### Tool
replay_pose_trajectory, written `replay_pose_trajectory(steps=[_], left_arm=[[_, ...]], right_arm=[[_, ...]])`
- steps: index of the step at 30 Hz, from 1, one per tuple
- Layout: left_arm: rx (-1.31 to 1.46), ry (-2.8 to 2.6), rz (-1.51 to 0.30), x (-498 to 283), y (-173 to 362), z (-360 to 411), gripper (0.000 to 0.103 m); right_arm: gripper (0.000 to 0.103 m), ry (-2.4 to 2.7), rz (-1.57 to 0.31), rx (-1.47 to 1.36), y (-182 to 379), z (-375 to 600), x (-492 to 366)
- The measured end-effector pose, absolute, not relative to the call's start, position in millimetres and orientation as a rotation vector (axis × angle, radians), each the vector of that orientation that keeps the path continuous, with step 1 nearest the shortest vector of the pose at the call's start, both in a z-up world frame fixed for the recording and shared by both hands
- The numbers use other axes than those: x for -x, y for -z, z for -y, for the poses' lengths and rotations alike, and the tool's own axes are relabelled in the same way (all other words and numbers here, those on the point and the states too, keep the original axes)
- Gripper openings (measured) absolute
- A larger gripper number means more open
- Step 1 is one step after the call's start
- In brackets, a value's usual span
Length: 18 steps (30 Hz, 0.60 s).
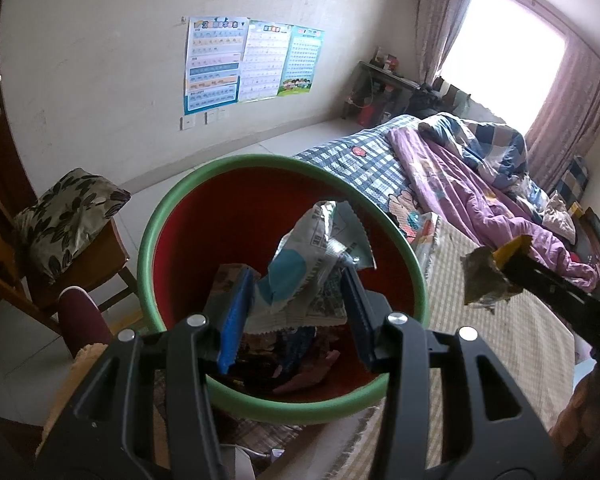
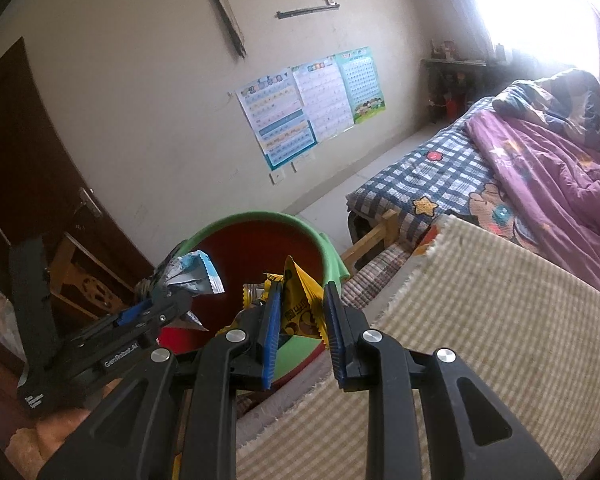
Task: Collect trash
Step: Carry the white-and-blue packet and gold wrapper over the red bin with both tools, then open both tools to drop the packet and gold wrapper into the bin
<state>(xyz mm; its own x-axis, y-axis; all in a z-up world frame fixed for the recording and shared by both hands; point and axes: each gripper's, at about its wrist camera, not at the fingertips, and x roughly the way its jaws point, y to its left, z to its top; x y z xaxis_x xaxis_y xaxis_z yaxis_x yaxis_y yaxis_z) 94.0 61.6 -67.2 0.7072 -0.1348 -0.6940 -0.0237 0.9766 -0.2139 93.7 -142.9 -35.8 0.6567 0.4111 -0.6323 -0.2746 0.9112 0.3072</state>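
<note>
The bin, red inside with a green rim, stands on the floor beside the bed; at its bottom lies a heap of crumpled wrappers, too jumbled to count; the left tool hangs over the bin's mouth, its 2 blue-padded fingers pressed against a white-and-blue printed wrapper held between them above the heap; the print on it is too small to read; in the right wrist view the same wrapper sticks up from the left tool, whose body bears the lettering "GenRobot.AI"; the right tool is near the bin's rim, its fingers set a little apart with a yellow wrapper between them, touching at least the left pad; whether both pads clamp it I cannot tell; the yellow wrapper carries a black code-like square, unreadable; in the left view the right tool holds this wrapper beside the bin, over a striped mat; 3 charts hang on the wall; a chair with 1 leaf-print cushion stands left of the bin.
</note>
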Motion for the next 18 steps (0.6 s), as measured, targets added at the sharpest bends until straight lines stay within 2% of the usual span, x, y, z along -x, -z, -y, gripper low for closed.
replay_pose_trajectory(steps=[18], left_arm=[[0.223, 0.053, -0.797, -96, 75, -66, 0.044]], right_arm=[[0.023, -0.415, -0.811, -0.143, 51, 118, -113]])
